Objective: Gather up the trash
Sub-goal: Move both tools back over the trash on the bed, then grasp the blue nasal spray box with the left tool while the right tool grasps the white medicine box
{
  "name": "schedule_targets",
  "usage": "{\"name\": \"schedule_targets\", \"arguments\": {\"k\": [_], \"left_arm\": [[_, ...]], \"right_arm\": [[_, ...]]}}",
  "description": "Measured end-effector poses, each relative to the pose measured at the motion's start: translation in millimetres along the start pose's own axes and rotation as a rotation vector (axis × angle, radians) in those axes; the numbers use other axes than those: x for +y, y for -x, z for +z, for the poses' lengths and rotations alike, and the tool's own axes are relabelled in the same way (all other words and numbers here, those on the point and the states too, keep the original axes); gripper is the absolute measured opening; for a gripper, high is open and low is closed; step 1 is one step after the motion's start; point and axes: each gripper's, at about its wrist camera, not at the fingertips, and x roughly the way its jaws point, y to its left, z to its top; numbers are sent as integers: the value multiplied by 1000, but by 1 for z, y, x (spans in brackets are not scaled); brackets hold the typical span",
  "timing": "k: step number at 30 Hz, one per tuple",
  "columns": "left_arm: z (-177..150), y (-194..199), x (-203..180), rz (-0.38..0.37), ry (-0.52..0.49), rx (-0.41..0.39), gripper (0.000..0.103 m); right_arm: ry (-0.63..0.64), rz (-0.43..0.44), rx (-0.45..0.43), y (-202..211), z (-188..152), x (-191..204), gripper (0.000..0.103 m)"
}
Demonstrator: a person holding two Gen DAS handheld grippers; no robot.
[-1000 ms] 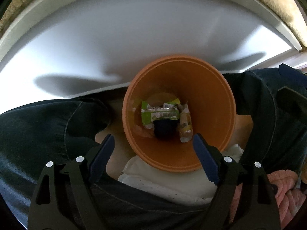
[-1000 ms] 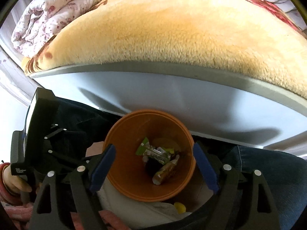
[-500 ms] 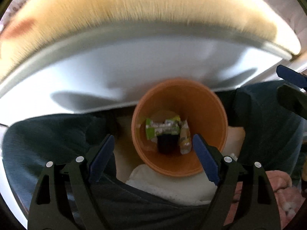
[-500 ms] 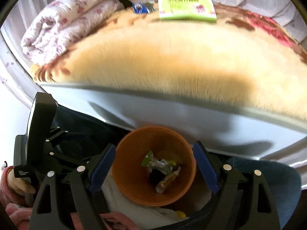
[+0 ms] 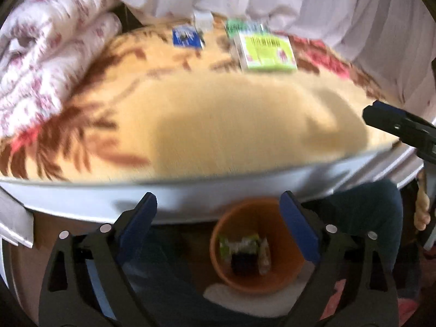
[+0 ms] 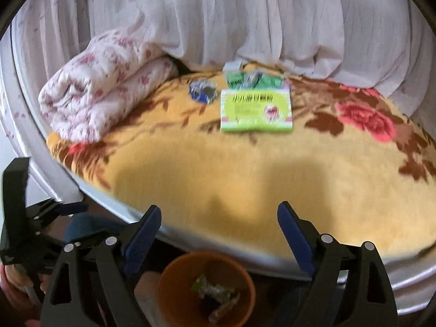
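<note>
Left gripper (image 5: 218,212) and right gripper (image 6: 218,218): jaws apart and just opened wider, nothing between them. Orange bin (image 6: 174,280) sits low beside the bed, wrappers (image 6: 215,291) inside. Green box (image 6: 256,110) and blue packet (image 6: 203,91) lie on the yellow blanket (image 6: 245,177).

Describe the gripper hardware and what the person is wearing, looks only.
Both the left gripper and the right gripper have black plastic scissor-style arms with triangular cut-outs and round silver rivets. The fingers carry flat dark-blue pads. No cables or readable markings show. The person wears dark blue jeans and a fuzzy pink sleeve.
</note>
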Motion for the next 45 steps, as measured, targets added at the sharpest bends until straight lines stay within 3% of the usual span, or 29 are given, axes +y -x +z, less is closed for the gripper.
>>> {"name": "schedule_targets", "arguments": {"k": [11,17,22,29,33,35,37,45], "left_arm": [[43,-11,32,-14,74,-34,89],[47,-27,45,-25,101,-8,89],[45,-38,60,-41,132,10,89],[38,-47,80,-56,176,29,89],[34,-51,88,-67,196,34,89],[33,-50,88,-71,198,34,89],[33,-50,87,-72,195,33,89],[30,-45,79,-79,181,26,89]], "right_arm": [[-37,-47,-13,-70,78,-10,93],[-34,-131,-21,-118,104,9,96],[-25,-304,-23,-165,123,29,97],[33,-627,43,-233,140,49,97],[39,-735,90,-255,142,40,97],[14,-744,101,-256,141,33,97],[-29,-719,101,-252,139,24,85],[-116,-611,28,-205,126,4,56]]}}
